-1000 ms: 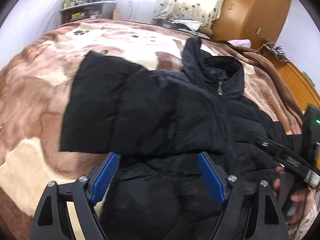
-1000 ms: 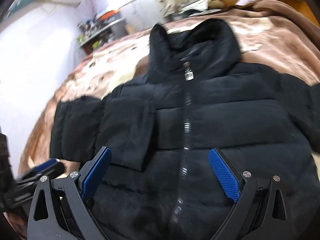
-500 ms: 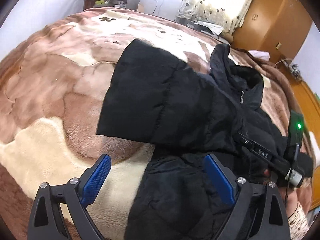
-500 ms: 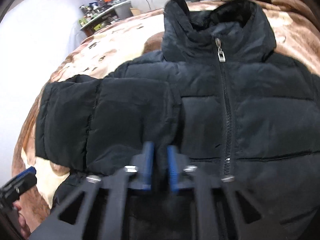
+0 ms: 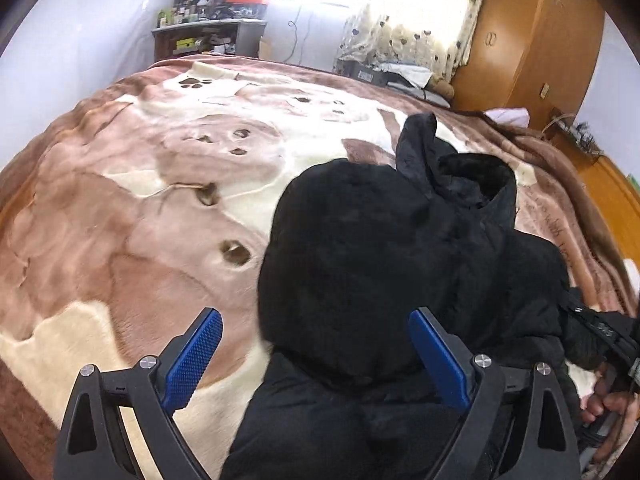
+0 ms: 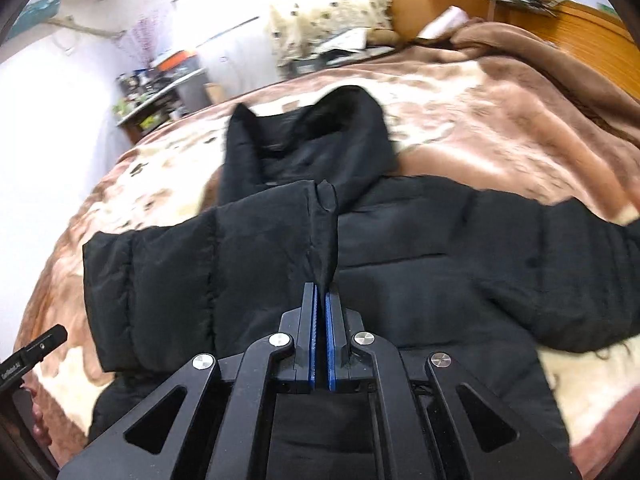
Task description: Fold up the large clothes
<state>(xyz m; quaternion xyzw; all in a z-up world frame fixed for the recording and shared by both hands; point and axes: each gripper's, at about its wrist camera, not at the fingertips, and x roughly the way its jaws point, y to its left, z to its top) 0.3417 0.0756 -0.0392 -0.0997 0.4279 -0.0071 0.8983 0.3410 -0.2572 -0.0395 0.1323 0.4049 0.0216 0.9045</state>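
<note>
Since half a second ago, sleeve cuff (image 6: 324, 236) has been lifted toward frame centre by right gripper (image 6: 321, 344), jaws clamped on it. Left gripper (image 5: 316, 356): jaws apart, empty. Black puffer jacket (image 5: 400, 264) is spread on bed (image 5: 160, 200), centre-right of frame. Judged light, bulky, slippery; seams or cuffs should be gripped.

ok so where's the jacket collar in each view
Left wrist: the collar stands right of centre, above the folded-over sleeve, beyond the open left gripper.
Right wrist: the collar sits top centre, straight ahead of the right gripper, shut on the sleeve's edge.
Shared landmark: the cluttered shelf by the white wall.
</note>
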